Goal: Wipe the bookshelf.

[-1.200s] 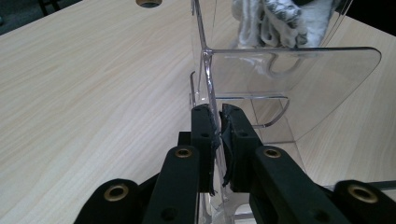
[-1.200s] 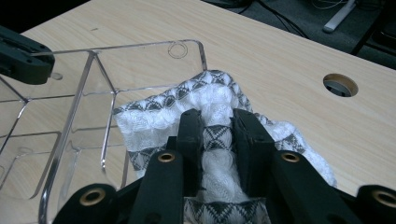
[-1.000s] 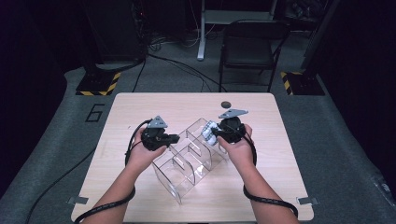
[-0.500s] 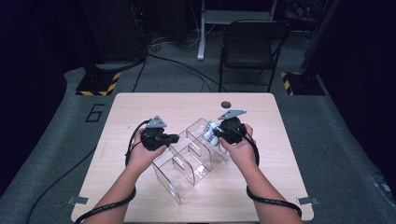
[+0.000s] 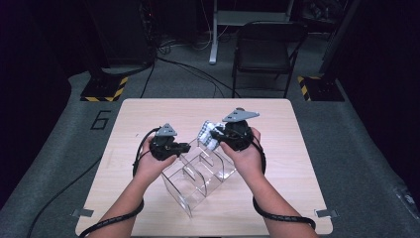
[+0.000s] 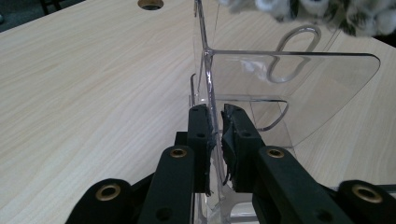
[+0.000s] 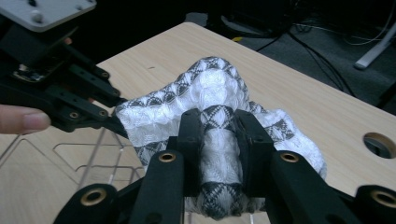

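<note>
We find the organizer (image 5: 198, 176) standing near the middle of the table (image 5: 297, 148), running from the near left toward the far right. The left gripper (image 5: 182, 147) sits at its left side, jaws either side of an upright wall (image 6: 208, 93). The right gripper (image 5: 214, 135) is over its far end, with the cloth (image 5: 207, 133) between its jaws, above the compartments. The cloth lies just right of the left gripper. A hole (image 6: 150, 3) lies in the table beyond the organizer. Behind the table stands a chair (image 5: 265, 47).
</note>
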